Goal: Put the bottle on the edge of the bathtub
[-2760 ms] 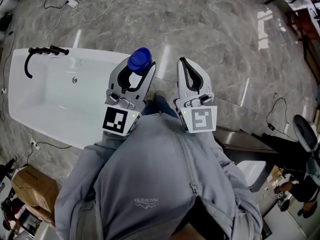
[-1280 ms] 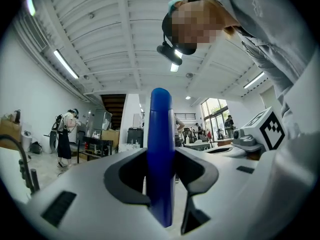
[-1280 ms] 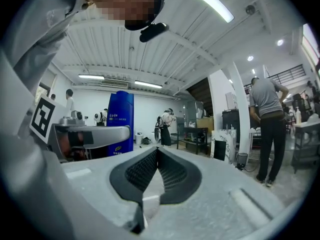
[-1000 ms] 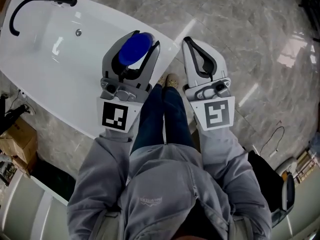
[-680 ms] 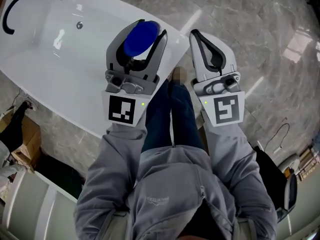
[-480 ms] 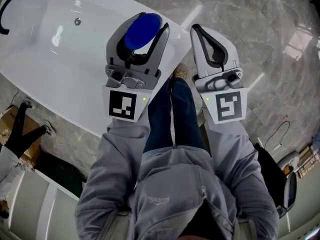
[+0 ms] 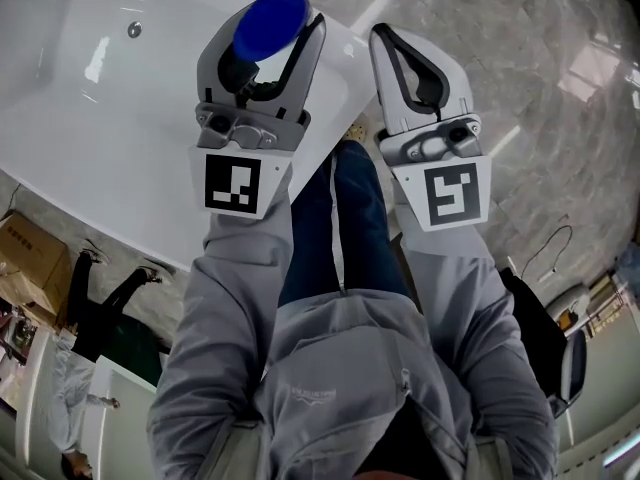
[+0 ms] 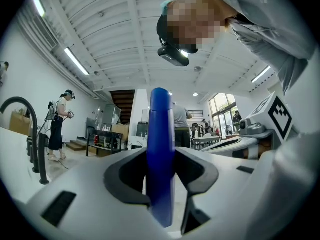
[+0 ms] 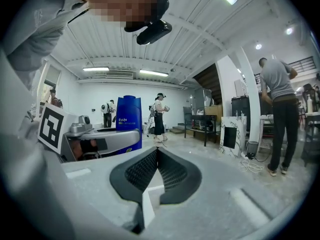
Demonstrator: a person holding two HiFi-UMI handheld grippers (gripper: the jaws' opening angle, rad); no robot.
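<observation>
A blue bottle stands upright between the jaws of my left gripper, which is shut on it. In the head view it hangs over the near right end of the white bathtub. In the left gripper view the bottle fills the middle and the grey pads press on both its sides. My right gripper is beside it, over the tub's end rim and the marble floor, shut with nothing in it. In the right gripper view its ribbed pads meet, and the bottle and left gripper show at left.
A black curved faucet rises from the tub's far end. My legs stand right by the tub's end. A cardboard box and a standing person are at lower left, a chair and a floor cable at right.
Both grippers have sunk toward the bathtub, with the bottle still in the left one. The tub's end has come under the left gripper.
</observation>
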